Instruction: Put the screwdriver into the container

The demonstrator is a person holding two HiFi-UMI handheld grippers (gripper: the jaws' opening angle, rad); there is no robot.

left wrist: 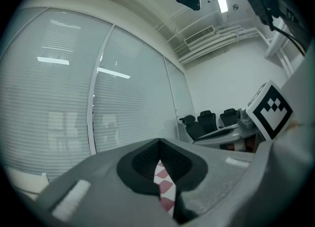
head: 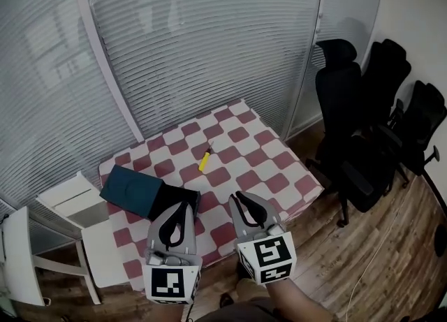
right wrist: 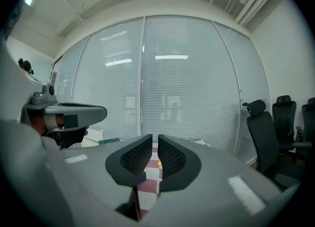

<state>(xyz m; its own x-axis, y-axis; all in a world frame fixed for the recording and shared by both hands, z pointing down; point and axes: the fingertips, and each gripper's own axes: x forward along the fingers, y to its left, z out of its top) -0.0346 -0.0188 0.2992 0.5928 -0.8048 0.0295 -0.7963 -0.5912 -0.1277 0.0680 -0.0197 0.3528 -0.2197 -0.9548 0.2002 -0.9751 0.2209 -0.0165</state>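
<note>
The screwdriver (head: 204, 159), with a yellow handle and a dark tip, lies in the middle of the red-and-white checkered table (head: 244, 147). The dark teal container (head: 131, 188) sits at the table's near left, with a black part (head: 179, 199) beside it. My left gripper (head: 186, 204) hangs over the table's near edge, just right of the container, shut and empty. My right gripper (head: 238, 195) is next to it, also shut on nothing. In the right gripper view a speck of the yellow handle (right wrist: 159, 163) shows past that gripper (right wrist: 155, 137). The left gripper (left wrist: 159, 143) view shows only checkered cloth.
A white chair (head: 73, 205) stands against the table's left side. Black office chairs (head: 353, 104) crowd the right, on a wooden floor (head: 377, 258). A glass wall with blinds (head: 195, 41) runs behind the table.
</note>
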